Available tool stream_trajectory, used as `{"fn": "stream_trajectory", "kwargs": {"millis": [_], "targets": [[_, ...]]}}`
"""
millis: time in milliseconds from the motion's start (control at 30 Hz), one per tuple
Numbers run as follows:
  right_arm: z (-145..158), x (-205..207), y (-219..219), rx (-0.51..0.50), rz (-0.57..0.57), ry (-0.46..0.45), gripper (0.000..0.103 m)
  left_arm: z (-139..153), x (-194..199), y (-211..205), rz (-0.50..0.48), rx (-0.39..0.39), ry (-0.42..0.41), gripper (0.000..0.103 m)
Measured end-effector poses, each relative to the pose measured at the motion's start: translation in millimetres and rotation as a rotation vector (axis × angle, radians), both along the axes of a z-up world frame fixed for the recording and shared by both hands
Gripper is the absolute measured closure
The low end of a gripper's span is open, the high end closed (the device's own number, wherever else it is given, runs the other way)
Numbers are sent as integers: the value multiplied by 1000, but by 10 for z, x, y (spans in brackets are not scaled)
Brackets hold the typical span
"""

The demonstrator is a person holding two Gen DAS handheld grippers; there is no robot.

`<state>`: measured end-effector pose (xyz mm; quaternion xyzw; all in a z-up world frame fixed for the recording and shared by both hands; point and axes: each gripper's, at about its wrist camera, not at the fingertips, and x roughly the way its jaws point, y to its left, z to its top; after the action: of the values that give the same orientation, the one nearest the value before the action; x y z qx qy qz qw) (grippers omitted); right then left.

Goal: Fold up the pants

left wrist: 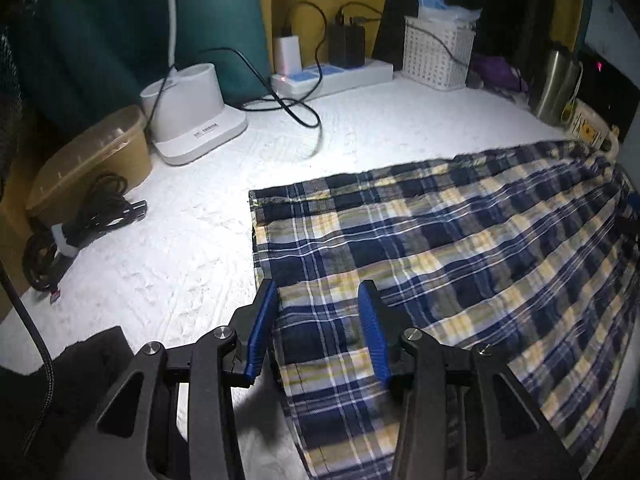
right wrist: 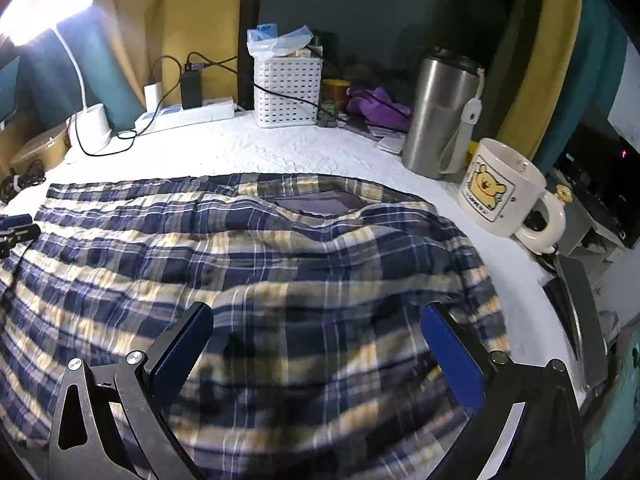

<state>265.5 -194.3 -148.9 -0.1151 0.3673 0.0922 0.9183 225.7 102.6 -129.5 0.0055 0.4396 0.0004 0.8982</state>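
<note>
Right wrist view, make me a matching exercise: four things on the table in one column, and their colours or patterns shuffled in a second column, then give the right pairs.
Column one:
1. pants
2. tumbler
3. basket
4. mug

Column two:
A. silver metal
B. white lattice plastic
C. navy and yellow plaid
D. cream with a yellow cartoon bear

Pairs: 1-C, 2-A, 3-B, 4-D
</note>
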Motion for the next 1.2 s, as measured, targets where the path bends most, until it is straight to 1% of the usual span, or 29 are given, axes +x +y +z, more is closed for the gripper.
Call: {"fn": "stream_trajectory", "kwargs": {"millis": [33,100,133,233,300,367,433,533,600,667,700,833,933,1067,1200], "targets": [[-36,43,13,-3,-4,11,0,-12,7,5,1,8,-3,62],[-94,97,33,-7,-8,29,0,-11,29,41,8,-5,0,61],[-128,128,43,-16,-11,38,0,-13,39,66,16,-9,2,59],[-186,172,21,-19,-32,44,0,-18,71,164,46,-22,2,58],[-204,219,-15,-4,-45,61,0,-16,74,195,70,2,1,58],[-205,244,-38,6,-53,67,0,2,69,172,93,77,-6,59],[-203,236,-39,6,-55,66,0,8,65,172,95,86,-5,59],[-145,153,-61,13,-54,49,0,55,23,190,105,64,-22,59],[-78,64,-103,28,-48,32,0,154,-70,219,111,14,-63,59],[-17,-22,-150,42,-46,20,0,243,-162,228,120,-33,-87,59],[12,-73,-183,49,-49,14,0,270,-197,226,121,-42,-90,59],[100,-284,-352,85,-79,-9,0,339,-365,86,91,-51,-99,59],[85,-411,-476,149,-106,9,0,362,-486,-31,66,-67,-98,59],[45,-578,-561,162,-116,16,0,372,-607,-141,55,-88,-87,59],[-14,-695,-687,189,-129,40,0,397,-734,-207,69,-110,-97,59]]}}
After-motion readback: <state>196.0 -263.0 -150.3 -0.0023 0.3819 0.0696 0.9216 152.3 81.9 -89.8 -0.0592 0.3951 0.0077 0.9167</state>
